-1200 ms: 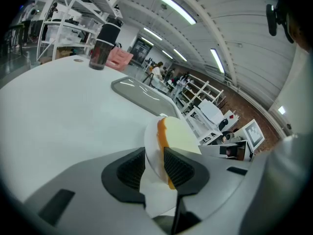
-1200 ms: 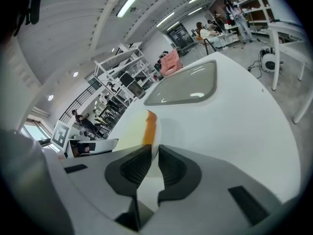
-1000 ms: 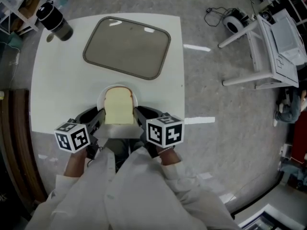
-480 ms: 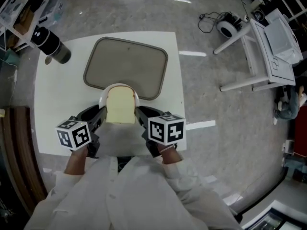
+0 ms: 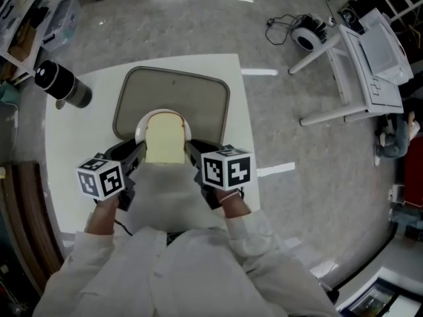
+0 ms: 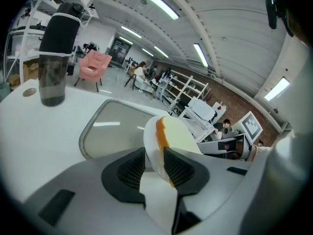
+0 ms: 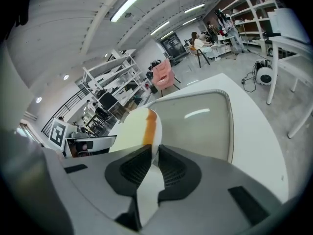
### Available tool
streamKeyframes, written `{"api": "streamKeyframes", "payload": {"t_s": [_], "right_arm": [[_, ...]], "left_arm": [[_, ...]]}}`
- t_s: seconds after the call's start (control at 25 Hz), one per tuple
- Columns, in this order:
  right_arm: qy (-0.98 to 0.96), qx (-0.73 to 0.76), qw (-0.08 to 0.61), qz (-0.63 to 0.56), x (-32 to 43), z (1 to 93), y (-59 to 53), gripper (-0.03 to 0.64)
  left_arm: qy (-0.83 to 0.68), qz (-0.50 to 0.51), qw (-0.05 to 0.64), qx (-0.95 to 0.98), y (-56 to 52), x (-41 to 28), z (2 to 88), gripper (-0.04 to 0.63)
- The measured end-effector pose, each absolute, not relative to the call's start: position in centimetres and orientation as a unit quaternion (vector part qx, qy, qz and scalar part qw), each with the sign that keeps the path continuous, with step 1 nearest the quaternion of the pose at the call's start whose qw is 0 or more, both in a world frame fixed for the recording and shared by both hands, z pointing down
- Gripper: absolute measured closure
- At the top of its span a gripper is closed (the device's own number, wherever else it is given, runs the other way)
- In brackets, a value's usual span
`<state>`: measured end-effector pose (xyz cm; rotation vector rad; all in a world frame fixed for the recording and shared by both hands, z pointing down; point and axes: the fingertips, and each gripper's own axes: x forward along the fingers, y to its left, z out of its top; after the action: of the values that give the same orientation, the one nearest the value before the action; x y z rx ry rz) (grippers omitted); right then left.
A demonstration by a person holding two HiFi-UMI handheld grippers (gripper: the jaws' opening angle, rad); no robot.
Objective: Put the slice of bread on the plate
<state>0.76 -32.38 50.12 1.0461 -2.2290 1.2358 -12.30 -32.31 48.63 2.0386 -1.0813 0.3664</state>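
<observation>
Polished grey concrete floor (image 5: 297, 78) surrounds a square white tabletop (image 5: 73, 144) in an open workshop lined with white shelving and strip lights, with a pink chair visible in the gripper views and a white metal desk frame (image 5: 357, 65) standing well off the tabletop's right edge. A dark-capped, smoky-clear plastic bottle (image 5: 59, 84) stands upright at the far left corner, and a shallow grey rectangular tray (image 5: 192, 98) lies on the far half, nearer the right edge. Over the tray's near rim, about mid-tabletop, a person holds a small round white plate (image 5: 141, 125) between two tools: the left gripper (image 5: 135, 156) has its jaws clenched on the plate's left rim, and the right gripper (image 5: 192, 152) has its jaws clenched on the right rim. A pale square slice of bread with an orange-brown crust (image 5: 164, 142) lies flat on the plate, so the task's placing step looks already done. Whether the plate touches the tray cannot be told. The bread appears light, soft and easily dented, and it rests loose, so it would likely slide if the plate tilted; holding the stiff, smooth rim on opposite sides, as here, spares it. The plate itself looks rigid but breakable and slippery, which argues for a level, even carry with both sides matched. Tray and tabletop both look smooth, flat and hard.
</observation>
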Motion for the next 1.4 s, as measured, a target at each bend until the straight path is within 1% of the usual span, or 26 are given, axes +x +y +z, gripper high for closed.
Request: {"api": "streamKeyframes", "payload": {"t_s": [0.44, 0.68, 0.84, 1.28, 1.4], "right_arm": [[-0.775, 0.402, 0.195, 0.447, 1.0, 52.8, -38.2, 0.563], [-0.766, 0.410, 0.200, 0.452, 0.7, 54.1, -39.9, 0.563], [-0.763, 0.414, 0.203, 0.452, 1.1, 54.5, -41.0, 0.563], [-0.754, 0.418, 0.253, 0.439, 1.4, 56.0, -41.7, 0.566], [-0.753, 0.418, 0.254, 0.440, 1.4, 56.1, -41.7, 0.566]], "left_arm": [[-0.419, 0.153, 0.390, 0.806, -39.7, -12.0, 50.8, 0.491], [-0.421, 0.177, 0.372, 0.808, -41.5, -12.3, 52.3, 0.491], [-0.420, 0.177, 0.375, 0.807, -42.6, -12.0, 52.9, 0.491], [-0.429, 0.216, 0.351, 0.804, -43.3, -11.8, 54.4, 0.491], [-0.440, 0.224, 0.339, 0.801, -43.7, -11.9, 54.7, 0.491]]}}
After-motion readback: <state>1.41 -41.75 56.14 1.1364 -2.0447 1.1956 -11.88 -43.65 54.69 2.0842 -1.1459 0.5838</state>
